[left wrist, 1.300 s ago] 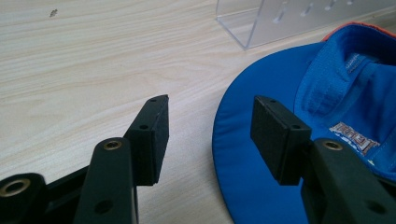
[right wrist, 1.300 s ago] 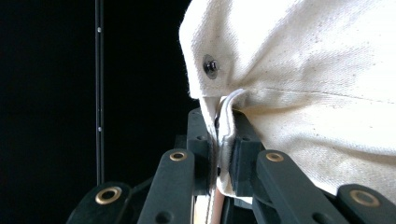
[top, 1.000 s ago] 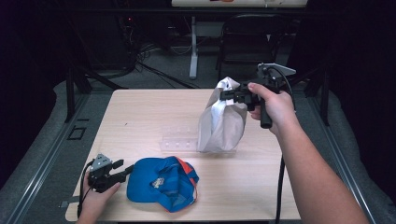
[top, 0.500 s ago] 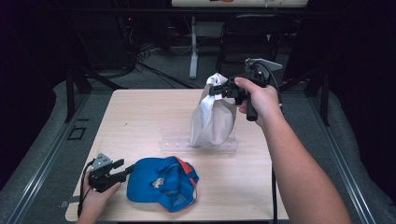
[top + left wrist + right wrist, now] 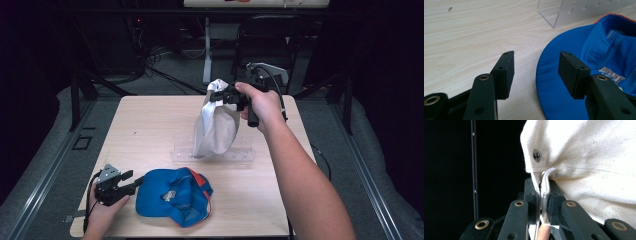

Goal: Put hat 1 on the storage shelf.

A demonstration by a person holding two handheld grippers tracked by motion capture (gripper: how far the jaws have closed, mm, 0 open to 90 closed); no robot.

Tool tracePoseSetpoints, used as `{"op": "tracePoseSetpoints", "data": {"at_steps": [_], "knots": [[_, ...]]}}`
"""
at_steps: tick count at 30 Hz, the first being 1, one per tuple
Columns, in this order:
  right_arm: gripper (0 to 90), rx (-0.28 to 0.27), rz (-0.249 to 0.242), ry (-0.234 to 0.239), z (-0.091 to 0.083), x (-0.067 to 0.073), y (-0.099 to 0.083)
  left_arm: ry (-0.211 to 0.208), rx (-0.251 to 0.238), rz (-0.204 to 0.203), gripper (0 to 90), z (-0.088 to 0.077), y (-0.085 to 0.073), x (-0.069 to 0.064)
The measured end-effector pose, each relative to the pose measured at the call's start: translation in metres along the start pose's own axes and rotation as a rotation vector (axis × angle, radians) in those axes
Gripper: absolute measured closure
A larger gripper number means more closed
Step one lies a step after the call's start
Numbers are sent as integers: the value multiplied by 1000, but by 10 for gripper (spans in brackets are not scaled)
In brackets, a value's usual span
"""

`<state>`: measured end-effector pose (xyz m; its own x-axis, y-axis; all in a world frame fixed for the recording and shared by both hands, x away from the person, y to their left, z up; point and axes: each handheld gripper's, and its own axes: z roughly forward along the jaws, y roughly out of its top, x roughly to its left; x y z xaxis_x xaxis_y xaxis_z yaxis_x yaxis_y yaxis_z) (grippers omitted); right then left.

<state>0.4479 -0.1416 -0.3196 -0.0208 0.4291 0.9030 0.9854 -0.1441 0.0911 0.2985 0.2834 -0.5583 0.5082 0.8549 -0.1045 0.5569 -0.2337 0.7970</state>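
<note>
The right gripper (image 5: 216, 95) is clamped on the edge of a cream cloth bag (image 5: 215, 127); in the right gripper view its jaws pinch a folded hem of the bag (image 5: 584, 170) just below a dark metal snap (image 5: 537, 155). In the high view the bag hangs free from that grip above the table (image 5: 150, 130), its bottom over a clear acrylic stand (image 5: 235, 156) near the table's middle. The right hand (image 5: 262, 105) holds the gripper toward 1 o'clock of the table.

The left gripper (image 5: 131, 181) rests low at 7 o'clock on the table, jaws apart and holding nothing. In the left gripper view one jaw lies over bare wood and the other over the brim of a blue cap (image 5: 584, 75), with the stand's (image 5: 574, 11) corner beyond at 1 o'clock. In the high view the cap (image 5: 172, 196) lies at 6 o'clock, just beside the left gripper, with an orange-red edge showing, and well apart from the bag
</note>
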Motion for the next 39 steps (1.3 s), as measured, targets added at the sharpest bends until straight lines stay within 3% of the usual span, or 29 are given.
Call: {"op": "tracePoseSetpoints", "data": {"at_steps": [20, 22, 28, 30, 31, 32, 33, 34, 35, 36, 37, 38, 39], "knots": [[813, -3, 7, -28, 27, 1, 15, -5, 0, 3, 472, -1, 1, -2], [813, -4, 6, -28, 29, 0, 15, -4, -18, 12, 472, 0, 2, -4], [813, -7, -1, -23, 27, 1, 13, -18, -33, 41, 471, -2, 15, -18], [813, -15, -2, -27, 24, 1, 13, -37, -58, 59, 471, -2, 24, -26], [813, -18, -3, -27, 24, 1, 13, -54, -71, 82, 471, -3, 34, -36], [813, -18, -3, -27, 24, 1, 13, -54, -71, 82, 471, -3, 34, -36], [813, -20, -5, -27, 23, 0, 13, -65, -89, 114, 469, 1, 45, -47], [813, -18, -3, -30, 22, 0, 13, -65, -89, 114, 468, 1, 45, -47], [813, -18, -3, -33, 22, 0, 13, -85, -100, 141, 464, 6, 57, -58], [813, -18, -3, -33, 22, 0, 13, -85, -100, 141, 458, 6, 57, -58], [813, -17, -4, -35, 22, 0, 13, -99, -104, 166, 454, 13, 68, -70], [813, -18, -4, -35, 22, 0, 13, -99, -104, 166, 451, 13, 68, -70], [812, -17, -5, -34, 22, 0, 13, -108, -106, 194, 450, 21, 76, -81]]}}
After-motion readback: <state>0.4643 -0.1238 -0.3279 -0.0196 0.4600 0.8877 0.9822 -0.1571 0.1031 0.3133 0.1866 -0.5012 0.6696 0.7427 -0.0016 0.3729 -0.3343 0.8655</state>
